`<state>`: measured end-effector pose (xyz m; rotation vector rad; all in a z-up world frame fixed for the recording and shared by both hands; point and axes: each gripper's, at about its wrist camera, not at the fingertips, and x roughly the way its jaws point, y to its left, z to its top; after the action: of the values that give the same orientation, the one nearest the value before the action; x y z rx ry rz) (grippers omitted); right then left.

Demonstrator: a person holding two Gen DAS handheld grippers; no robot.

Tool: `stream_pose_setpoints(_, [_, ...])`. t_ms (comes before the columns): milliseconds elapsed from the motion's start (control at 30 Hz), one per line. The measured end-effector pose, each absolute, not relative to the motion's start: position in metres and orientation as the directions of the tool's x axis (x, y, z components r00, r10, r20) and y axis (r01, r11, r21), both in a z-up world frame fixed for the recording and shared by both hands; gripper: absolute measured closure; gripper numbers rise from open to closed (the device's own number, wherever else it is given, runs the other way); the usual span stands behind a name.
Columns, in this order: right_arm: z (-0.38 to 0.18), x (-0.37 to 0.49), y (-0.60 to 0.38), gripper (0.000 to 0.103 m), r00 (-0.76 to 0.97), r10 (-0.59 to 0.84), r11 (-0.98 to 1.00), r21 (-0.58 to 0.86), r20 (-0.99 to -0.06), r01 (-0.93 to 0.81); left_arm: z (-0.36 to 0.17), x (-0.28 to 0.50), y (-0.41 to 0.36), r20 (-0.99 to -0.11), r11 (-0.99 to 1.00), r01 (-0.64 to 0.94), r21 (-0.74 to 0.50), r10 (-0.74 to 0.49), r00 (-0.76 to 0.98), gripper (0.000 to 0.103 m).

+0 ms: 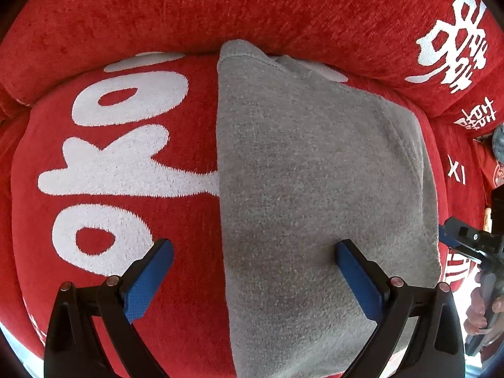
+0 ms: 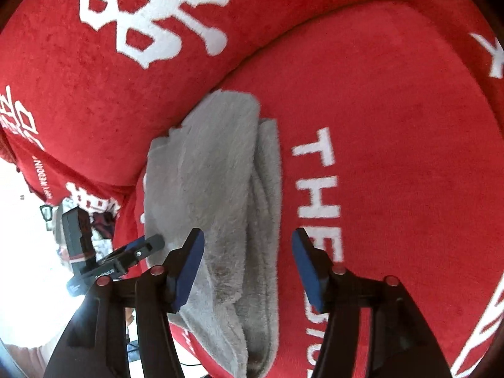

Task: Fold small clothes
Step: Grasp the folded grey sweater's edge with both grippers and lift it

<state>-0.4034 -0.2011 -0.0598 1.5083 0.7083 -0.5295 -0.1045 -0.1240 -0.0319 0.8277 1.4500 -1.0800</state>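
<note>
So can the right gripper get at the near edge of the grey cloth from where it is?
Probably yes: the right gripper is open, its fingers straddle the grey cloth edge, and nothing lies between them.

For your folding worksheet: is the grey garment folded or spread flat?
Folded: the grey garment shows stacked layers along its right edge on the red cushion.

- The grey cloth (image 1: 315, 189) lies folded on the red cushion seat (image 1: 126, 157), its far end close against the raised red backrest (image 1: 220, 9), which walls that side.
- Left of the cloth, bare seat (white lettering only) lies open.
- In the right wrist view, open seat (image 2: 393, 126) spreads right of the cloth (image 2: 214, 189).
- The left hand-held gripper (image 1: 253, 271), jaws apart, straddles the cloth's left edge.
- The right hand-held gripper (image 2: 247, 264), jaws apart, hangs over the cloth's right folds, the other tool close at its left.
</note>
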Motion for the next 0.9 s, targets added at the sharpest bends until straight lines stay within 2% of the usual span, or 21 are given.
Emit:
stream_pose_setpoints(233, [-0.080,-0.389,-0.198,0.037,0.699,0.183,0.028,0.714,-0.692,0.699,-0.038,-0.098,-0.125,-0.977,0.341,0.916,-0.213,-0.072,-0.201,0.000])
stream_pose_setpoints(467, [-0.088,-0.393,-0.205,0.036,0.747,0.191,0.017,0.763,-0.637,0.647,-0.060,-0.098,-0.137,-0.928,0.356,0.860,-0.365,-0.059,-0.369,0.000])
stream_pose_setpoints(567, [-0.095,-0.386,-0.210,0.035,0.791,0.202,-0.002,0.808,-0.577,0.589,-0.061,-0.106,-0.148,-0.922,0.311,0.870,-0.383,-0.070,-0.381,0.000])
stream_pose_setpoints(767, [-0.105,-0.363,-0.212,0.035,0.824,0.199,-0.010,0.839,-0.531,0.544,-0.062,-0.111,-0.156,-0.926,0.294,0.880,-0.373,-0.064,-0.372,0.001])
stream_pose_setpoints(833, [-0.105,-0.361,-0.208,0.044,0.808,0.190,-0.026,0.820,-0.558,0.572,-0.060,-0.113,-0.154,-0.930,0.297,0.882,-0.366,-0.073,-0.361,0.008])
stream_pose_setpoints(867, [-0.105,-0.361,-0.205,0.058,0.803,0.196,-0.043,0.813,-0.563,0.581,-0.056,-0.111,-0.151,-0.928,0.296,0.880,-0.370,-0.084,-0.362,0.015])
stream_pose_setpoints(900, [-0.104,-0.361,-0.203,0.064,0.806,0.185,-0.059,0.813,-0.562,0.580,-0.051,-0.110,-0.149,-0.926,0.289,0.880,-0.377,-0.099,-0.364,0.025])
